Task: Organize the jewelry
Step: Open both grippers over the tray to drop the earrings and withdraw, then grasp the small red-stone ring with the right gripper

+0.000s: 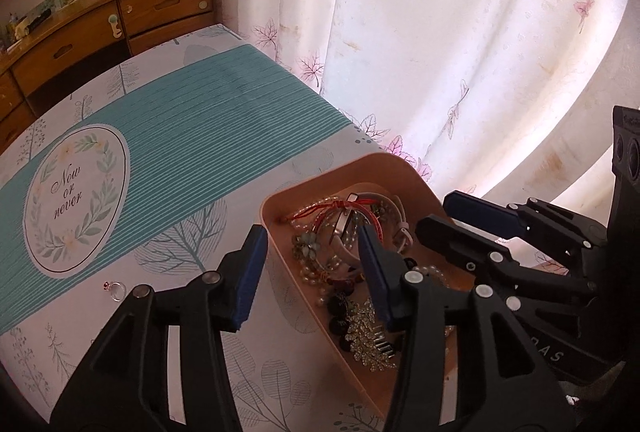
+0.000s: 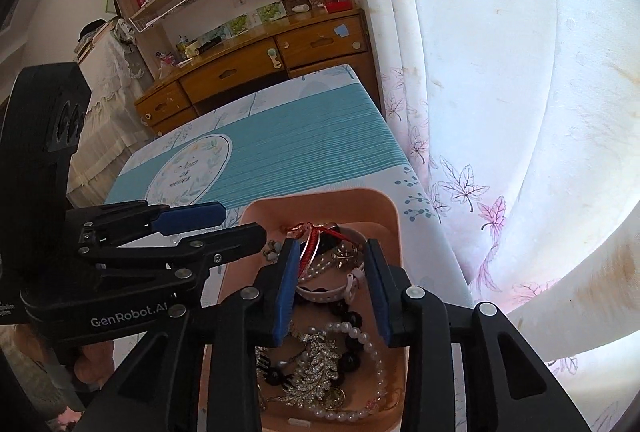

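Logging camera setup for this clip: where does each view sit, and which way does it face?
Left wrist: on the left claw, looking down over the pink plastic jewelry tray; the right claw shows too.
Right wrist: on the right claw, above the tray; the left claw and a hand show.
Shared: tray, teal tablecloth, curtain.

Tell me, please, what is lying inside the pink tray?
The pink tray holds a pearl strand, a rhinestone leaf comb, dark beads, red cords and a white strap. Whatever lies beneath that heap is covered.
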Demonstrator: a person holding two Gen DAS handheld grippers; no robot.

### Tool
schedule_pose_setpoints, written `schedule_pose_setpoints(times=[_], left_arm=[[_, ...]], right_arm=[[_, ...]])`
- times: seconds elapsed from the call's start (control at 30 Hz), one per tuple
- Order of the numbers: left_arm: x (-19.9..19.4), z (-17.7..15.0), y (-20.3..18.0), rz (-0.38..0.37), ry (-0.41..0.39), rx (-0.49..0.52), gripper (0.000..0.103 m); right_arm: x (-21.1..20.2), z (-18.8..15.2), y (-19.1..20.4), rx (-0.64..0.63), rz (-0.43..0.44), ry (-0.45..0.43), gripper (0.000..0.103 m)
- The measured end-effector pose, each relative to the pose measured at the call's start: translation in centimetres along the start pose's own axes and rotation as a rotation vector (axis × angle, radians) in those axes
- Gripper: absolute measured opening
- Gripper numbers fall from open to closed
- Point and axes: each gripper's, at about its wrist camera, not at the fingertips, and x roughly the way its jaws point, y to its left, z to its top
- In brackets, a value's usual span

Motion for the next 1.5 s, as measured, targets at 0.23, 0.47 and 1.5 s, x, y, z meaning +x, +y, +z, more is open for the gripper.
schedule_pose_setpoints(times=[0.23, 0.47, 1.5], left_arm=[[-2.7, -2.8, 0.6, 0.053, -0.014, -0.007, 0.044], [-6.3, -6.6, 3.8, 0.126, -0.025, -0.134, 0.044], [-14.1, -17.9, 20.5, 0.466, -0.092, -0.622, 0.045]], right_arm=[[-2.1, -1.2, 1.5, -0.031, 0.001, -0.015, 0.033], [-3.6, -3.0, 4.1, -0.059, 0.025, 0.003, 0.033], [10.5, 0.1, 25.3, -0.478, 0.197, 0.236, 0.033]])
